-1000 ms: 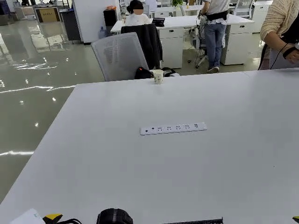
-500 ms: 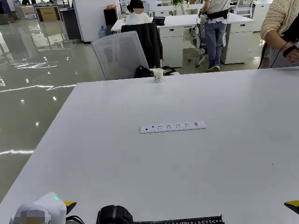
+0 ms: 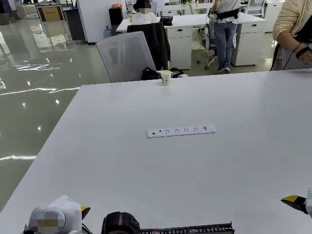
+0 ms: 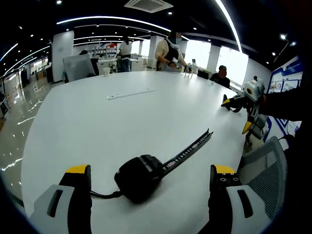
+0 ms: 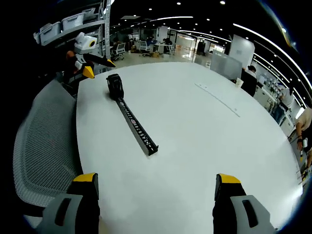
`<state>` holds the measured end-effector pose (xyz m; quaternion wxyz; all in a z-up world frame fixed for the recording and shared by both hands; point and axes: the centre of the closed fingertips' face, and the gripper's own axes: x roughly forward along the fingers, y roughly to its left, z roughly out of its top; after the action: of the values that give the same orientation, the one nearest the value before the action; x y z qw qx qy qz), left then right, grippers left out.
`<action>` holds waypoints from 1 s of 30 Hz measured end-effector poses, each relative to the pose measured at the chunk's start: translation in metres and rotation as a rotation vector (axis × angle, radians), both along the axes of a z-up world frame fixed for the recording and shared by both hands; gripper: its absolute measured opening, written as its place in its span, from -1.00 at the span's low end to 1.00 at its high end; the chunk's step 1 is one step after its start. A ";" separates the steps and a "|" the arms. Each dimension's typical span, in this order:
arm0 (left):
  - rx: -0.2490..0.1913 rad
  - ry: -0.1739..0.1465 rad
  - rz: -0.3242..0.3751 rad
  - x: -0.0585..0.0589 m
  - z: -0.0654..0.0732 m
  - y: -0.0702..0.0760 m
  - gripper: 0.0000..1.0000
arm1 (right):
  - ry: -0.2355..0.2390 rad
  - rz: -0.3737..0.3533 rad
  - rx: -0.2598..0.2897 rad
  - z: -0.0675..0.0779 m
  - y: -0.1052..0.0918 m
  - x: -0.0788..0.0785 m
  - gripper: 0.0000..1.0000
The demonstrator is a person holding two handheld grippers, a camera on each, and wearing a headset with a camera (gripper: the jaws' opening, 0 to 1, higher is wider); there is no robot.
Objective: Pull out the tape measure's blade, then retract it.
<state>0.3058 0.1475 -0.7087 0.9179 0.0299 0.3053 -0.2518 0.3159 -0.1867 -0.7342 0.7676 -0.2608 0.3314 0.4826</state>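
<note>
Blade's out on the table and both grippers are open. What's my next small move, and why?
Probably ease the left gripper forward and close on the case: its jaws stand open with the case just ahead between them, and the blade lies extended and unheld, so gripping the case likely comes first.

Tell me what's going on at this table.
A person works a gripper in each hand at a white table. A black tape measure lies near the table's edge, its blade partly out and flat on the top. The left gripper is open with the case just ahead of its jaws; the right gripper, open too, faces the blade's tip. Neither grips anything.
</note>
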 end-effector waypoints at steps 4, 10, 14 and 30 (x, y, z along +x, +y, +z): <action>-0.007 0.004 0.016 0.002 0.000 -0.007 0.98 | 0.027 0.005 0.007 0.001 0.005 0.005 0.98; 0.021 -0.024 0.021 0.003 -0.002 -0.019 0.98 | 0.034 0.033 0.004 0.004 0.016 0.016 0.98; 0.022 -0.015 0.050 0.006 -0.005 -0.023 0.98 | 0.047 0.061 -0.016 0.003 0.024 0.021 0.98; 0.064 -0.088 0.124 0.020 -0.006 -0.029 0.98 | 0.061 0.221 -0.099 -0.013 0.042 0.029 0.98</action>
<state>0.3255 0.1190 -0.7148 0.9429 0.0513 0.2737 -0.1829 0.3453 -0.1444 -0.7471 0.6853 -0.3186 0.3475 0.5551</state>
